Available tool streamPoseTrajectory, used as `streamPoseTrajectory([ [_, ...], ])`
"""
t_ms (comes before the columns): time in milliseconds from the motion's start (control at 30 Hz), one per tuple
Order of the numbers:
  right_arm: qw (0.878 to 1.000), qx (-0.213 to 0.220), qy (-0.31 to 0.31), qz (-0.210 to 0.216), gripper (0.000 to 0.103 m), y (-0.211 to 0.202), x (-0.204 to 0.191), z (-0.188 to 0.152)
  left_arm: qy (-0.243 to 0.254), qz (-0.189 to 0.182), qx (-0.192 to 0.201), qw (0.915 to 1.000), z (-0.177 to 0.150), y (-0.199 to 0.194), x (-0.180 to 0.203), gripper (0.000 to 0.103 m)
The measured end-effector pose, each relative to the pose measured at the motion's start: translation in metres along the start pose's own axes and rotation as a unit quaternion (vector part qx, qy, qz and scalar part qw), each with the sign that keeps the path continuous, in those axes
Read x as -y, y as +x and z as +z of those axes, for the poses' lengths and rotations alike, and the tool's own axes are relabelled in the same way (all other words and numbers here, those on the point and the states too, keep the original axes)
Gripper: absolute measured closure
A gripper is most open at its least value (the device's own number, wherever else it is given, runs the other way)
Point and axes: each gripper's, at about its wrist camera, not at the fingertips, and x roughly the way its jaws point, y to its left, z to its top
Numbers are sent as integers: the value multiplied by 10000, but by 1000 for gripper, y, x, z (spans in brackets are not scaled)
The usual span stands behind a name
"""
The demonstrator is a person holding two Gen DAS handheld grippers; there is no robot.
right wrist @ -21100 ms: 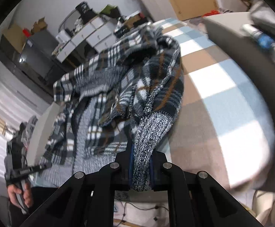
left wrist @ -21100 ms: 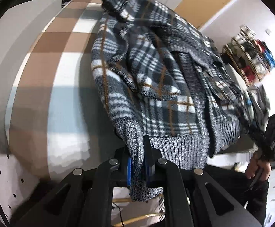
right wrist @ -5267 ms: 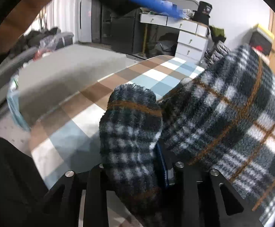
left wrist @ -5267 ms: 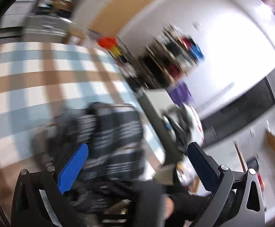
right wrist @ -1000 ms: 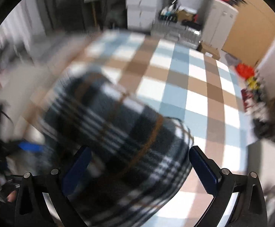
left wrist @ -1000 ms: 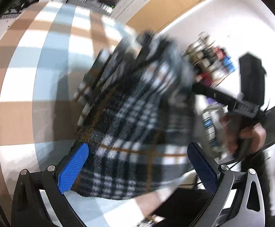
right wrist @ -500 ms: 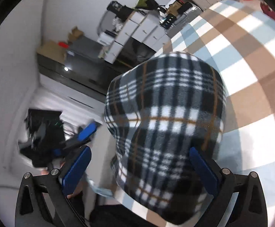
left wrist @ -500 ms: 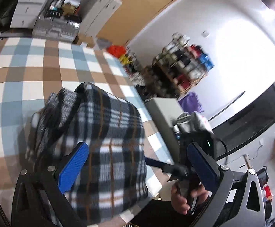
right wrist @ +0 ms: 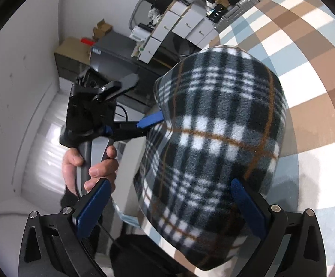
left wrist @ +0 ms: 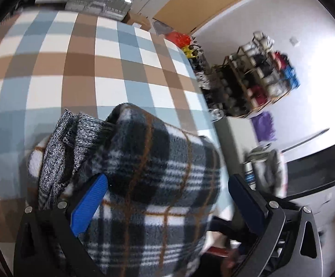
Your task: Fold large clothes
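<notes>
Your left gripper [left wrist: 165,198] and right gripper [right wrist: 169,204] both gape wide, gripping nothing. The folded plaid fleece jacket [right wrist: 216,143] rests on the checked bedspread [left wrist: 79,69], at six o'clock in the left view.

Black grippers [right wrist: 167,204] — blue-padded jaws, silver screws.

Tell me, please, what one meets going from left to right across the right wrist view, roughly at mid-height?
White wall → the person's hand gripping the left gripper's handle → the left gripper, one blue finger touching the folded plaid garment → checked cloth.
</notes>
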Motion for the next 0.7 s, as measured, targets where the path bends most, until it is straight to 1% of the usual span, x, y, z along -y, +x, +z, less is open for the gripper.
streamPoseTrajectory([
  [67, 10000, 37, -65, -57, 0, 1, -4, -3, 361, 371, 10, 9987, -6, 1, 13, 2],
  [133, 9999, 77, -82, -48, 0, 1, -4, -4, 645, 708, -124, 9953, -8, 0, 28, 2],
  [167, 9999, 107, -67, -21, 0, 0, -3, -5, 726, 784, -194, 9941, -6, 0, 32, 1],
  [233, 9998, 183, 30, 70, 0, -5, 3, -8, 1013, 918, -300, 9902, -13, -13, 45, 1],
  [300, 9994, 245, 173, 178, 0, -14, 11, -14, 1172, 1135, -231, 9863, -18, -23, 46, 1],
  [333, 9990, 268, 270, 238, 0, -16, 14, -14, 1184, 1406, -209, 9827, -23, -31, 40, 1],
  [367, 9982, 299, 404, 325, 0, -18, 18, -13, 1118, 1562, -238, 9811, -24, -31, 34, 1],
  [400, 9974, 318, 511, 395, 0, -20, 22, -12, 929, 1750, -279, 9798, -28, -36, 20, 1],
  [500, 9950, 365, 749, 542, 0, -23, 27, -12, 416, 1868, -490, 9803, -36, -36, -16, 1],
  [567, 9952, 378, 732, 524, 0, -23, 27, -12, 114, 1887, -593, 9802, -41, -33, -38, 1],
  [600, 9956, 385, 692, 491, 0, -23, 25, -13, -119, 1770, -674, 9818, -44, -31, -53, 1],
  [633, 9961, 393, 645, 448, 0, -22, 23, -12, -335, 1535, -709, 9850, -46, -30, -65, 1],
  [700, 9968, 421, 568, 383, 0, -24, 20, -14, -772, 1083, -749, 9883, -50, -30, -81, 1],
])
